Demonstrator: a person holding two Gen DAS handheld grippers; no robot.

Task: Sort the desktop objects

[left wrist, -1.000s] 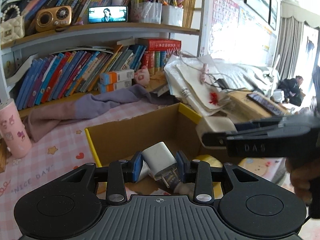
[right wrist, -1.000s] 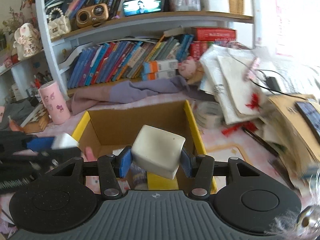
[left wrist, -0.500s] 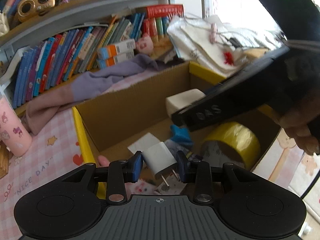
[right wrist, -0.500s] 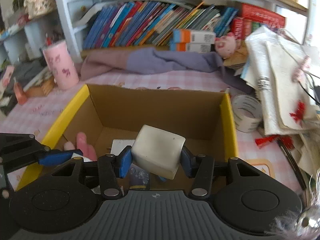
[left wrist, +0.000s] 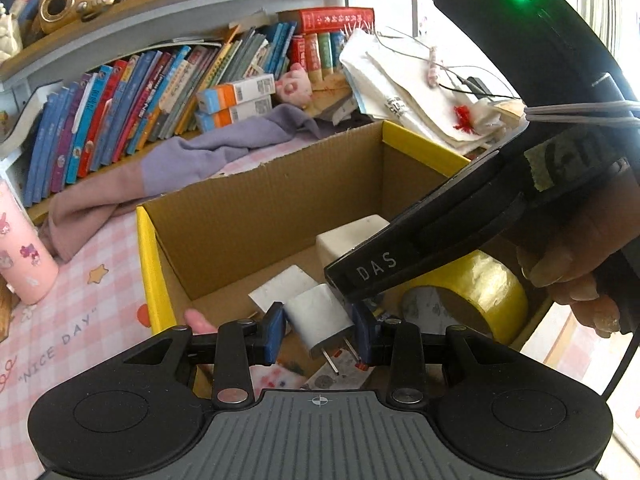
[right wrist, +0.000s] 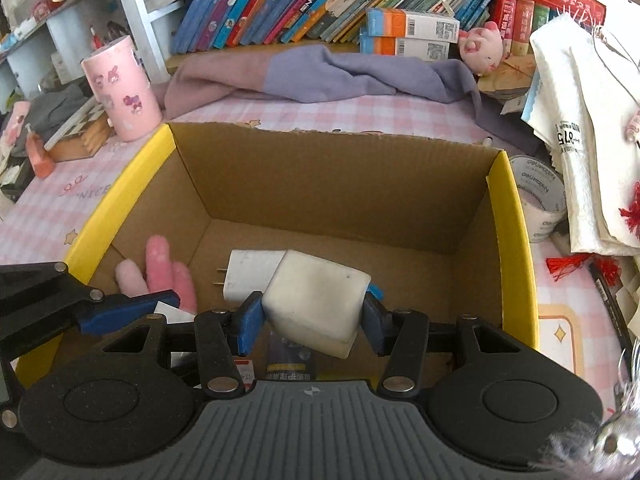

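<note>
A pink checked tablecloth [right wrist: 360,112] lies before a bookshelf [left wrist: 160,92]. On it stands an open cardboard box [right wrist: 332,184] with yellow edges. Over the box, the right gripper [right wrist: 312,316] clamps a large white cube charger [right wrist: 316,300], and the left gripper [left wrist: 320,328] clamps a small white plug adapter [left wrist: 318,314].

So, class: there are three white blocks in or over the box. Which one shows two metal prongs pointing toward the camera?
The small white charger clamped in the left gripper. The big block in the right gripper shows no prongs.
</note>
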